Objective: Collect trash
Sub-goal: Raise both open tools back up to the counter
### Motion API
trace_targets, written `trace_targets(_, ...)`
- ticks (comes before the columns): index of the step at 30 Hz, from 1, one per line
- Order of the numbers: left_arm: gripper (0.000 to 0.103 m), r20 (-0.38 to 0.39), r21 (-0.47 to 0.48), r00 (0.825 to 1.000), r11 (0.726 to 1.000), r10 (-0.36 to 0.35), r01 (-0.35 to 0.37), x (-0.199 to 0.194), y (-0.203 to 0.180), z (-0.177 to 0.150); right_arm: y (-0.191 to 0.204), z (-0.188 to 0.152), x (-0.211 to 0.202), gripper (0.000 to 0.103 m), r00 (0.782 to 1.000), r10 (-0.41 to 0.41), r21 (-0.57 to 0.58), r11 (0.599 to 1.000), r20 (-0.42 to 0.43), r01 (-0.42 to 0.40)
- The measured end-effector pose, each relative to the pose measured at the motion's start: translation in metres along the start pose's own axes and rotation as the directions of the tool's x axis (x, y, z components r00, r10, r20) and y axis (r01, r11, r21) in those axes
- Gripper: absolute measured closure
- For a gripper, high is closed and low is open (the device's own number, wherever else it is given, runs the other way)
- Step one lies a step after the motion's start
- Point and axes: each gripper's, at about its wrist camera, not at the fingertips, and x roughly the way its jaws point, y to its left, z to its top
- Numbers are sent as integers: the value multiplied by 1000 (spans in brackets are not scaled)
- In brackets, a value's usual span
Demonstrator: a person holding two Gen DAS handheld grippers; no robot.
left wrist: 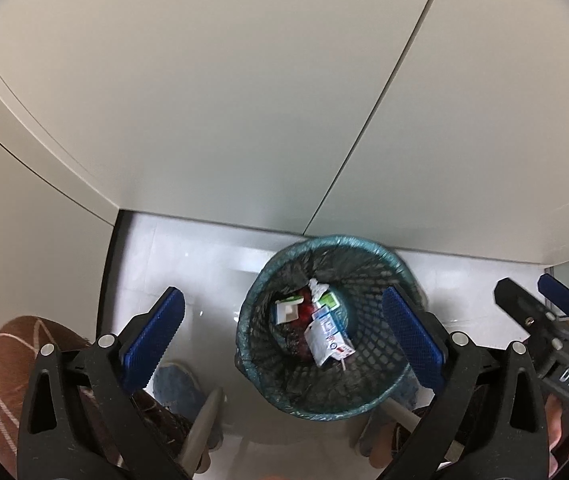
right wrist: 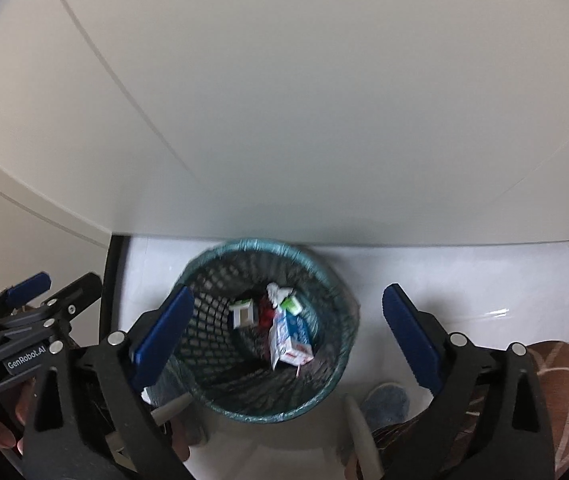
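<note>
1. Left wrist view: looks steeply down on a mesh bin [left wrist: 324, 332] lined with a blue-green bag, standing on pale floor [left wrist: 188, 264] hard against the foot of a light cabinet front [left wrist: 244, 100].
2. Dark vertical edge [left wrist: 106, 300] at the left of the floor strip; brown patterned mat [left wrist: 8, 364] beyond it at the frame's lower left.
3. Bare floor left of the bin; a blue slipper [left wrist: 174, 384] below that, near the bin's lower rim.
4. Inside the bin: a crushed blue-and-white carton [left wrist: 330, 338], a small green-and-white box [left wrist: 288, 308], crumpled white paper [left wrist: 318, 286] and something red [left wrist: 306, 310], all lying on the bottom.
5. Left gripper [left wrist: 284, 336]: jaws spread wide, nothing between the pads, nothing touched; left pad over bare floor, right pad over the bin's right rim.
6. Right wrist view: same bin [right wrist: 336, 300] against the cabinet, open floor to its right, mat [right wrist: 564, 384] at the lower right.
7. Right gripper [right wrist: 288, 332]: jaws wide apart and empty, straddling the bin from above, clear of the rim.
8. Each gripper visible at the edge of the other's view, side by side, apart.
</note>
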Motion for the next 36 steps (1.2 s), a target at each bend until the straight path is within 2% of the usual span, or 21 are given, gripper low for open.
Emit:
trace_targets(6,6,81,28,997,1000,-2,0,-59,-5,11,-12,15,-52,10,996,-8,-1,1000,88,8)
trace_targets(11,6,159,53,987,998,-37,29,-126,-13,23,-7,35,-116,10,979,-12,-41,999,204,21)
trace_targets(16,6,247,81,968,997,-34,14,-197,-25,34,-3,58,-189,10,947,-6,-66,997,322,29)
trace_targets(24,6,332,69,942,997,-43,21,-289,-31,54,7,86,-291,10,886,10,-112,993,464,48)
trace_targets(28,6,392,63,919,998,-29,5,-327,-38,72,9,99,-321,10,862,9,-120,991,507,60)
trace_targets(36,6,484,78,874,997,-42,5,-391,-55,114,2,141,-371,10,835,9,-96,994,550,53)
